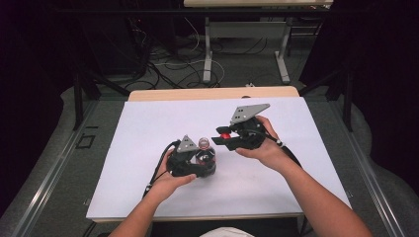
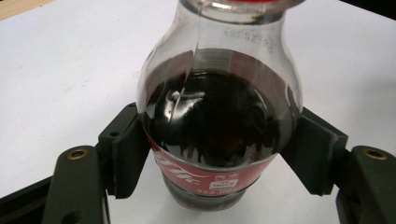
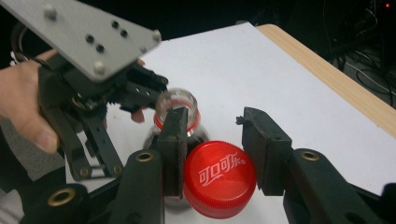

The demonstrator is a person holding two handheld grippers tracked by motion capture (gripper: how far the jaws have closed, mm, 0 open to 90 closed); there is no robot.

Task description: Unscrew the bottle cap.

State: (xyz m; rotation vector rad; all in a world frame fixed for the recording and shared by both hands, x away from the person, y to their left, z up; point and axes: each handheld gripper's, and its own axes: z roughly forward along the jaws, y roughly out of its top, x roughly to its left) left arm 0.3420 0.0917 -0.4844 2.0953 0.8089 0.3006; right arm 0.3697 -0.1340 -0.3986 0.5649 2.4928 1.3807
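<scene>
worktop point(image 1: 148, 128) wide and bare around; left tool point(image 2: 215, 154) clenches uncapped cola bottle point(image 2: 219, 116), half full; right tool point(image 3: 219, 154) grips red cap point(image 3: 219, 179).

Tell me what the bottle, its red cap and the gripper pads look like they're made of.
Bottle: clear glossy plastic, probably; reflections and a moulded seam show, though glass isn't excluded. Cap: red matte plastic with printed white lettering. Left gripper pads: black, ribbed, dull, likely rubber or printed plastic.
</scene>
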